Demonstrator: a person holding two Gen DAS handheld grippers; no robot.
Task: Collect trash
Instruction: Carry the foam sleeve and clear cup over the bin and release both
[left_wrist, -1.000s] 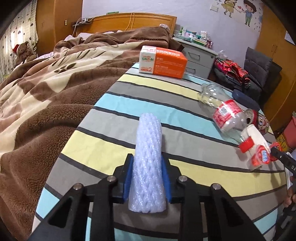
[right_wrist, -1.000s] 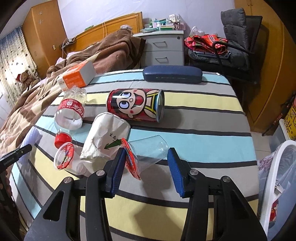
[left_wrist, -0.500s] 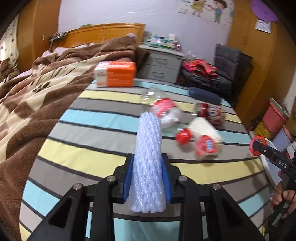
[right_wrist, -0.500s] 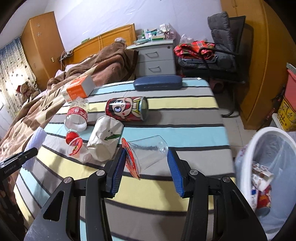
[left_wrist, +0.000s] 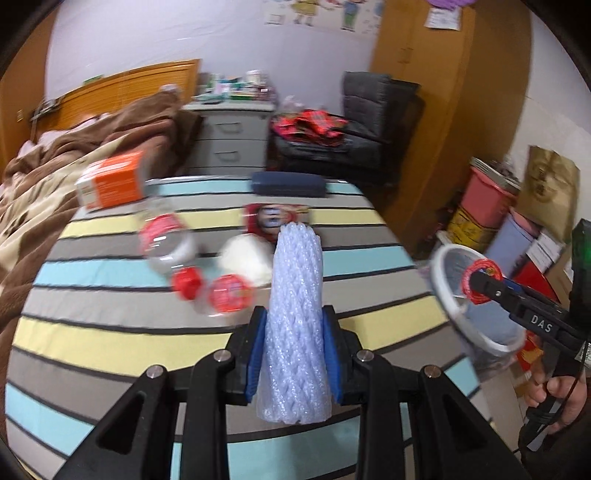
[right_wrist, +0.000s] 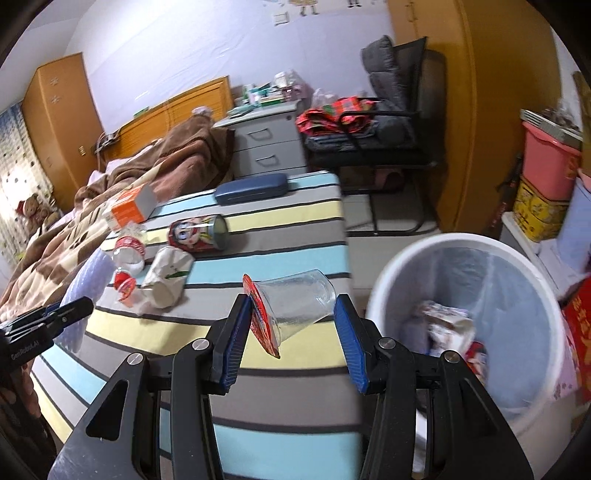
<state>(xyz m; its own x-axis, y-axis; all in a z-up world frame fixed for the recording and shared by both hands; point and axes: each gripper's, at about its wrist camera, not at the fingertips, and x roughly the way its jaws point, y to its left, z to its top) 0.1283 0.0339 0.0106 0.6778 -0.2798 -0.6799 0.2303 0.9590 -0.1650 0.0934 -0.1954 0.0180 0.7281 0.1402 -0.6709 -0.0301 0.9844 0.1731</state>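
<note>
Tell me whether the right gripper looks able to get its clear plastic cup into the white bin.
Probably yes: the right gripper holds the clear plastic cup beside the white bin, whose open top looks unobstructed.

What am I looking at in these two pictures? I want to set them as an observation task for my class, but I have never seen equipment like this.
No robot here: a person holds a two-finger gripper in each hand, and a wide-angle camera on each looks along its fingers. The left gripper is shut on a white foam net sleeve. The right gripper is shut on a clear plastic cup with a red peel-back lid, lying sideways between its blue pads. On the striped cloth lie a crushed bottle, a paper cup, a cartoon can, an orange box and a dark blue case. Beside it stands a white bin with rubbish already in it.
</note>
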